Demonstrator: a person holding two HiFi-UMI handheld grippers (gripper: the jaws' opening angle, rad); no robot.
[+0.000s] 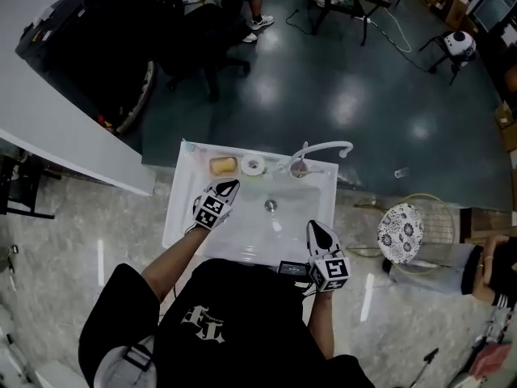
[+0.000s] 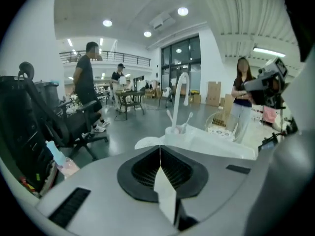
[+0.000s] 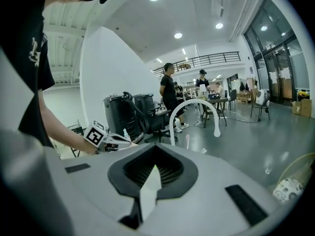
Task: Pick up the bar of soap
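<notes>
The orange-yellow bar of soap (image 1: 223, 166) lies on the back ledge of the white sink (image 1: 179, 208), left of a small white round thing (image 1: 254, 165) and a cup of toothbrushes (image 1: 299, 168). My left gripper (image 1: 230, 186) hovers over the basin's left side, its tips just short of the soap, shut and empty. Over the basin's front right, my right gripper (image 1: 315, 226) is also shut with nothing in it. In the left gripper view the shut jaws (image 2: 160, 166) face the cup (image 2: 178, 127) and faucet (image 2: 183, 90); the soap is hidden. The right gripper view shows its shut jaws (image 3: 153, 168).
A white curved faucet (image 1: 323, 148) arches over the back right of the sink, with the drain (image 1: 271, 205) mid-basin. A patterned round seat in a wire frame (image 1: 401, 233) stands to the right. A black office chair (image 1: 194, 39) and a white wall (image 1: 65, 136) are behind.
</notes>
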